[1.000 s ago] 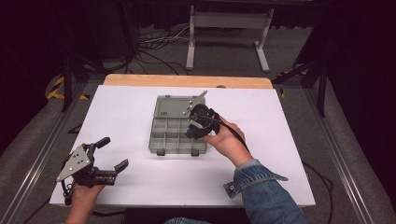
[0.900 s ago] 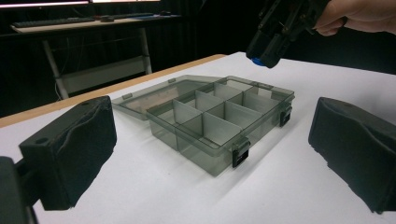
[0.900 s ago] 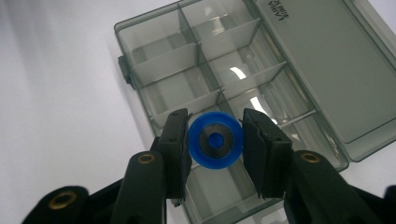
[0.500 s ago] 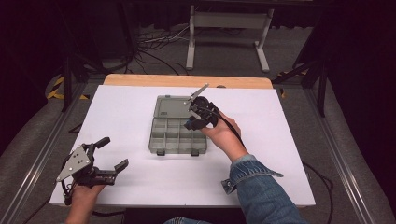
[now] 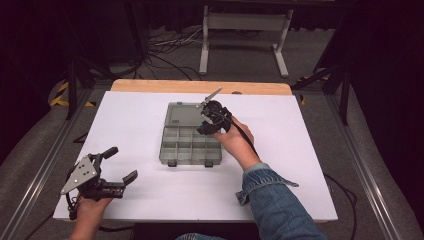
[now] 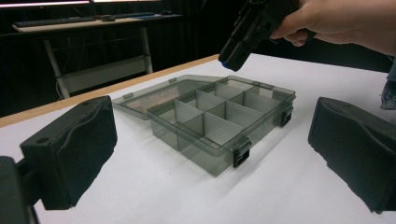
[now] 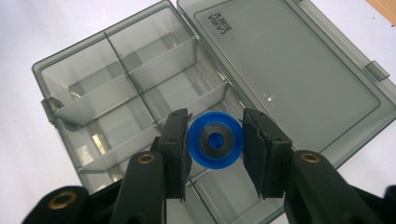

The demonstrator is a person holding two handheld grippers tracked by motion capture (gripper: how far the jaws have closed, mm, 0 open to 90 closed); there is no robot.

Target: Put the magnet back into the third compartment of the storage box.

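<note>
Organiser box (image 5: 192, 140), one: smoke-grey translucent plastic, lying on the white table (image 5: 130, 120) toward its far middle, with the lid (image 7: 289, 74) swung fully open and flat behind the tray. The tray was split by thin dividers into rectangular compartments, all appearing bare in the left gripper view, and carried two dark latches (image 6: 241, 153) on its near wall. The lid bore a small printed label near one corner, too small to read with certainty. Blue ring (image 7: 215, 139), one: round, bright blue, with a grey inner disc and a dark centre hole. Your right gripper (image 5: 214, 116) hung above the tray's far right part, its jaws closed partway onto the ring, a pad against each side. Your right hand (image 5: 239, 142) wore a denim sleeve (image 5: 280, 205). Your left gripper (image 5: 116, 165) sat low over the near left corner of the table, well apart from the box, jaws spread wide with nothing between them, facing the latched side of the tray.
</note>
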